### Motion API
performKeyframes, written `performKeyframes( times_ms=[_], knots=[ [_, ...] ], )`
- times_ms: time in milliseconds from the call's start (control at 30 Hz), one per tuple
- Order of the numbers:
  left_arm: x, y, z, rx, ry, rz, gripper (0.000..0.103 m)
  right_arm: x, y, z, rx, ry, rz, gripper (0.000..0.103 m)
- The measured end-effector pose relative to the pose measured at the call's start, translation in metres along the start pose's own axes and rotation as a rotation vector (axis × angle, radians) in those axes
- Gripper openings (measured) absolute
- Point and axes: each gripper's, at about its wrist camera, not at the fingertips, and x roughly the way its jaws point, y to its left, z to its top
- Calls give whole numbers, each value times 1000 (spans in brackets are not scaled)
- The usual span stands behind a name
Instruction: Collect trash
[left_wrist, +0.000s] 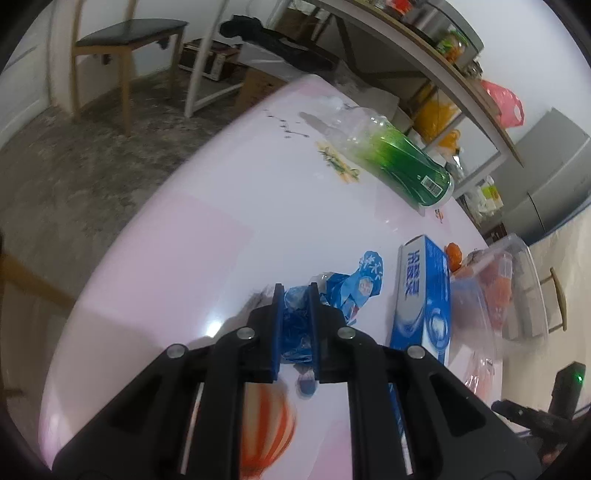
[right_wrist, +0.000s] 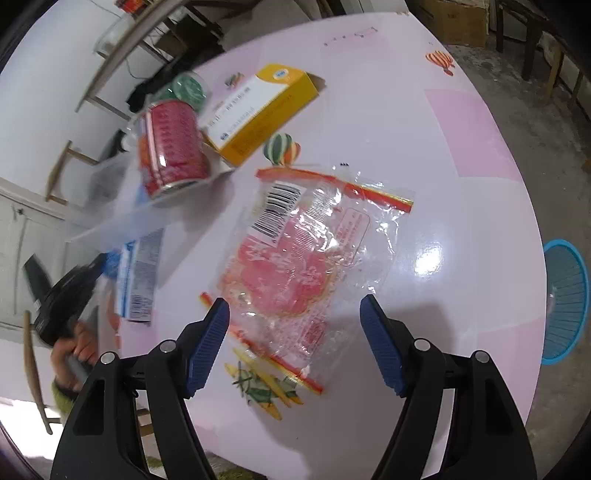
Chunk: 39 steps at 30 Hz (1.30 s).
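A crumpled blue wrapper hangs between the pads of my left gripper, which is shut on it just above the pink table. In the right wrist view a flat clear plastic bag with red print and a barcode lies on the table. My right gripper hovers over the bag's near end, open, with nothing pressed between its blue pads. The left gripper's black body shows blurred at the left edge, with a hand on it.
A green bottle lies on its side at the table's far part. A blue carton, a red can, a yellow box and clear plastic crowd one side. A blue basket stands on the floor beyond the table's edge.
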Motion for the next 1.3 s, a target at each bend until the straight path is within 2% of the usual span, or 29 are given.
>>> performKeyframes(
  times_ms=[200, 333, 467, 700, 867, 933, 1000, 1133, 1300],
  knots=[
    [-29, 18, -25, -34, -21, 12, 10, 9, 0, 2, 20, 8, -79, 71],
    [-35, 22, -38, -49, -14, 5, 10, 11, 1, 4, 24, -15, -94, 78],
    [-38, 17, -49, -29, -18, 10, 10, 15, 11, 7, 7, -29, -117, 78],
    [-40, 17, -55, -28, -16, 3, 10, 28, 36, 8, -74, -54, -181, 83],
    [-41, 17, -56, -32, -17, 2, 10, 38, 55, 3, -184, -81, -289, 83],
    [-41, 17, -56, -31, -18, 2, 10, 40, 60, 1, -222, -99, -334, 75],
    [-42, 18, -57, -34, -17, 2, 10, 38, 60, -1, -225, -110, -336, 71],
    [-42, 18, -58, -36, -17, 5, 10, 31, 56, -2, -222, -124, -339, 54],
    [-43, 19, -59, -35, -22, 10, 10, 28, 51, -2, -229, -135, -346, 45]
  ],
)
